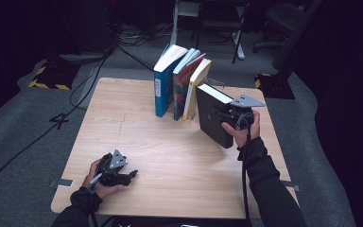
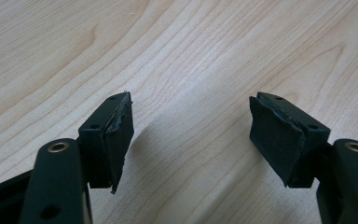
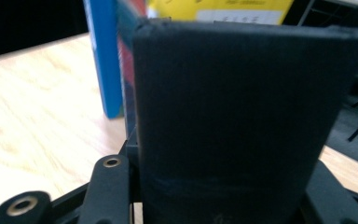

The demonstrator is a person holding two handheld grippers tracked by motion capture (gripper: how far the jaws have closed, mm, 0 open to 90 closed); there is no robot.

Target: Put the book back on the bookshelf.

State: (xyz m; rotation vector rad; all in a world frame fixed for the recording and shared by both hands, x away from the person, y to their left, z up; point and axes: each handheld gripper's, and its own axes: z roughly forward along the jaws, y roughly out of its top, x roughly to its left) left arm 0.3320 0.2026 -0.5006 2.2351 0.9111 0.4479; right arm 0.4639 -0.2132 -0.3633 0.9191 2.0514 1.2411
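Gripping the black book [image 3: 242, 126] by its spine end, right gripper [image 1: 231, 116] jaws clamping the thick dark cover on either side, pads pressing flat against it in the right gripper view. Filling most of that view with the spine, long axis running bottom to top, away from the jaws. Standing nearly upright in the high view [image 1: 212, 118], long axis close to vertical, top leaning a little toward the row of books, white page edge facing up and toward the far side, lower corner hanging close over the wooden table [image 1: 170, 161]. Sitting just to the right of the yellow book [image 1: 196, 87], near it, contact not clear. Leaning beyond it, the red-and-dark book [image 1: 182, 87] and the blue book [image 1: 163, 90], all tilting rightward, spines facing the near side. Showing again behind the black cover in the right gripper view, blue book [image 3: 102, 56] at left and yellow book [image 3: 223, 8] along the top.

Resting low at the table's near left corner, left gripper [image 1: 123, 176], well apart from the books. Holding nothing, jaws spread wide over bare wood grain [image 2: 191, 70] in the left gripper view, pads [image 2: 119, 135] facing each other across an empty gap.
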